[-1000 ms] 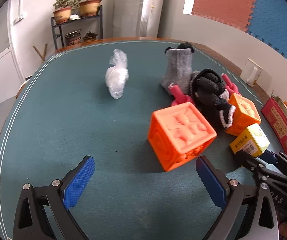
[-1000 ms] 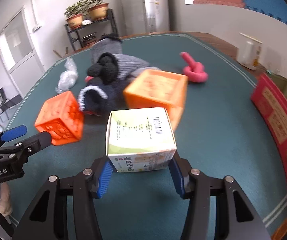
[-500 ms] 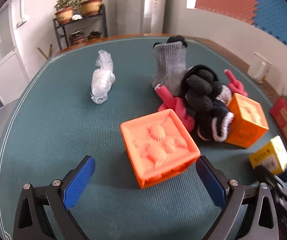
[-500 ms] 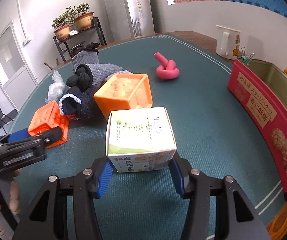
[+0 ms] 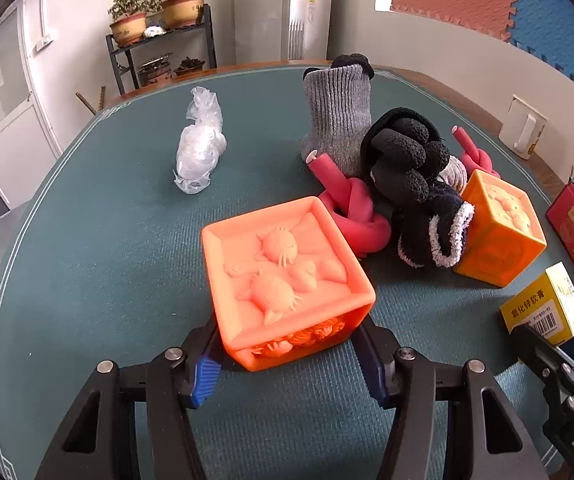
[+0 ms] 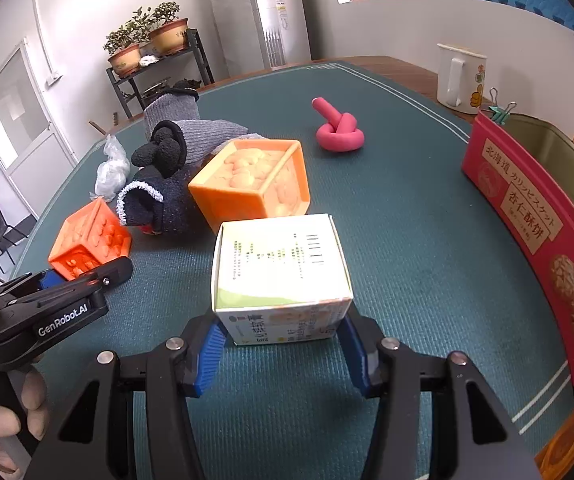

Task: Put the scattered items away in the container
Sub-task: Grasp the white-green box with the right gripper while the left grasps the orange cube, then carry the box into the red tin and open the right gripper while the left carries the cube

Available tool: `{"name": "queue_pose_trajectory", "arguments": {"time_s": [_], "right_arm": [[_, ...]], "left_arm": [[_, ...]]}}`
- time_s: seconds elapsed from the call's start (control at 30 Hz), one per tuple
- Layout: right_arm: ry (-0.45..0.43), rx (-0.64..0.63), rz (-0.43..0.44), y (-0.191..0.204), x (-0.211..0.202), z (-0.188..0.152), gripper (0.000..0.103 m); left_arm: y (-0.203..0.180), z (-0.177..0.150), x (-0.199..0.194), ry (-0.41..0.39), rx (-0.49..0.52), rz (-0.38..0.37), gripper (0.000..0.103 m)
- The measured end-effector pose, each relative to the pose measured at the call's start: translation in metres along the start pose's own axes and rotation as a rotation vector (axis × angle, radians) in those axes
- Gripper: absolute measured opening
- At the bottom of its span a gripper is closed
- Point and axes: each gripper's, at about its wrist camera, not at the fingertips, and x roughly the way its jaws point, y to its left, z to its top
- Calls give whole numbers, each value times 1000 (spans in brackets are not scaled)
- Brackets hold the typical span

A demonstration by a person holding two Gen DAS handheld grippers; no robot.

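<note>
A black metal rack of potted plants point(image 5: 159, 40) stood by the white wall behind the green felt table point(image 5: 87, 240). The left gripper point(image 5: 287, 352) clamped the orange embossed rubber cube point(image 5: 283, 276); the right gripper point(image 6: 283, 344) pinched the white cardboard carton point(image 6: 279, 264). The red biscuit tin point(image 6: 527, 216) sat at the table's right edge.

The left gripper point(image 5: 289, 354) is closed on the red-orange cube point(image 5: 287, 276), one blue pad on each side of it. Just behind the cube lies a knotted red foam tube point(image 5: 351, 204), touching the black glove point(image 5: 411, 176). A grey sock point(image 5: 339, 112) stands farther back. At far left lies a clear plastic bag point(image 5: 201, 148). On the right, an orange cube point(image 5: 499, 228); nearer, the right gripper point(image 5: 549, 340) holds a yellow box point(image 5: 543, 306).
</note>
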Motion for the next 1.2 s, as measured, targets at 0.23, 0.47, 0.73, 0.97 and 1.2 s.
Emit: {"name": "queue_pose_trajectory", "arguments": {"time_s": [0.23, 0.47, 0.73, 0.97, 1.2], "right_arm": [[-3, 5, -15, -1, 0, 0, 56], [-66, 13, -10, -5, -13, -2, 56], [-141, -19, -41, -8, -38, -10, 56], [-238, 75, -121, -54, -79, -11, 56], [-338, 169, -256, -108, -122, -11, 56]], "left_arm": [[18, -9, -18, -32, -4, -21, 60], [21, 13, -29, -67, -8, -49, 60], [38, 11, -54, -104, 44, -54, 60], [36, 2, -73, -131, 80, -77, 60], [8, 2, -87, -136, 119, -121, 60]]}}
